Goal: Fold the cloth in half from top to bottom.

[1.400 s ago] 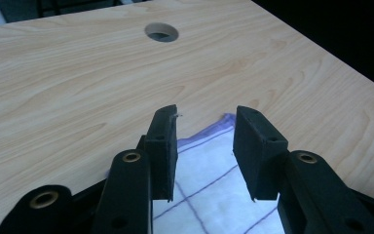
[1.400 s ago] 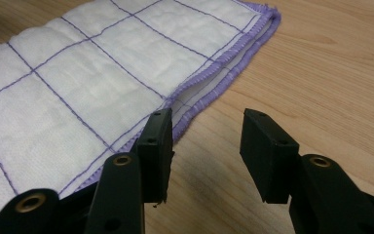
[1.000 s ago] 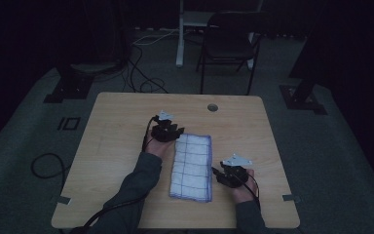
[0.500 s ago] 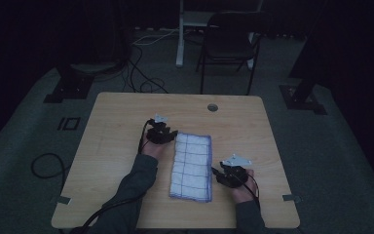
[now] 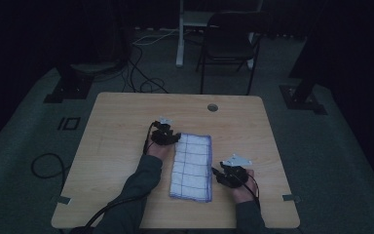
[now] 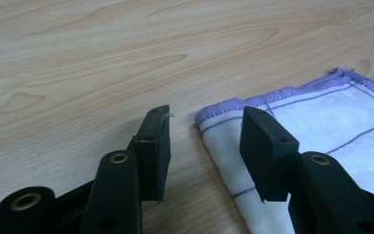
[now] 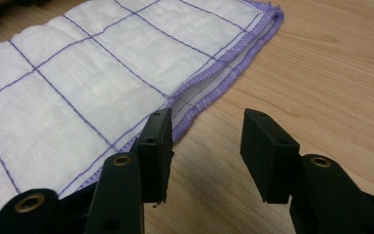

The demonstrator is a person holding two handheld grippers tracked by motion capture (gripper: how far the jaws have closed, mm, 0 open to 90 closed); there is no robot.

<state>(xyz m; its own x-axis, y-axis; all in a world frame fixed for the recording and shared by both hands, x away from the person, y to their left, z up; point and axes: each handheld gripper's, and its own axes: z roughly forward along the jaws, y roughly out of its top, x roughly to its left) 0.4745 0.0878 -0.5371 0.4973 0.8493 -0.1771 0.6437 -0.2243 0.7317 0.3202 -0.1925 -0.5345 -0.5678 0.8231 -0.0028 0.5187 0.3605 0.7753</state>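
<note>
Resting low on the tabletop (image 5: 126, 126), both grippers flank the folded checked cloth (image 5: 192, 165): left gripper (image 6: 204, 146) jaws just opening astride its corner, right gripper (image 7: 204, 151) jaws apart beside its hem.

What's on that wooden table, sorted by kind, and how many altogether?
White folded cloth with purple grid lines: 1
Black hand-held claws: 2, left claw and right claw
Total: 3

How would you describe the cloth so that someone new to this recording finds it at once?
On the wooden table, look slightly right of centre, between the left gripper and the right gripper. The cloth lies flat, folded into a long rectangle; it is white with a purple grid and purple stitched edges.
</note>
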